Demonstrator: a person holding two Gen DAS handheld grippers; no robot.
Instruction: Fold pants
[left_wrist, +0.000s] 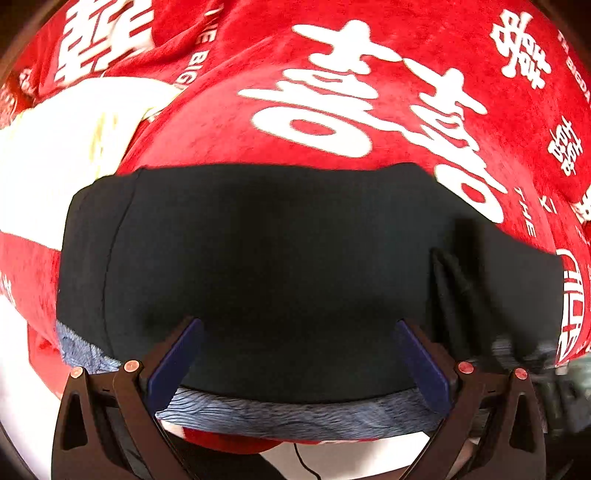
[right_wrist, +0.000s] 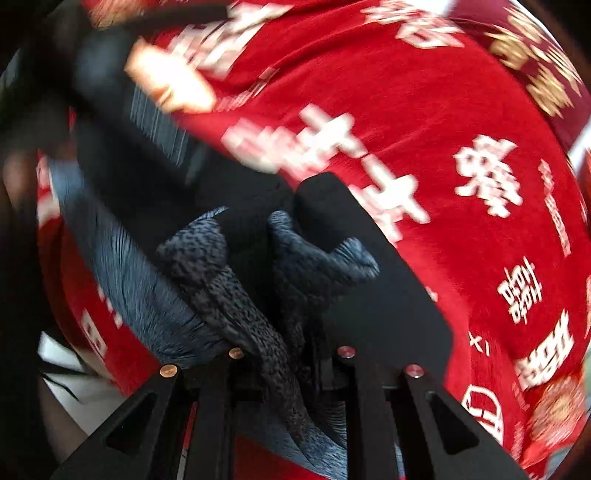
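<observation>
Black pants (left_wrist: 280, 251) with a blue-grey fleecy lining (left_wrist: 295, 413) lie spread flat on the red blanket, filling the middle of the left wrist view. My left gripper (left_wrist: 300, 360) hovers open over their near edge, with nothing between its blue pads (left_wrist: 177, 358). In the blurred right wrist view, my right gripper (right_wrist: 284, 332) is shut on a bunched fold of the pants (right_wrist: 229, 280). Black cloth and fleecy lining well up between its fingers and hide the tips. A black flap (right_wrist: 369, 280) of the pants hangs to the right of the grip.
A red plush blanket (left_wrist: 369, 48) with large white characters covers the surface in both views. A white and cream cloth (left_wrist: 55, 147) lies at the left in the left wrist view. A thin dark cable (left_wrist: 306, 465) runs below the blanket's near edge.
</observation>
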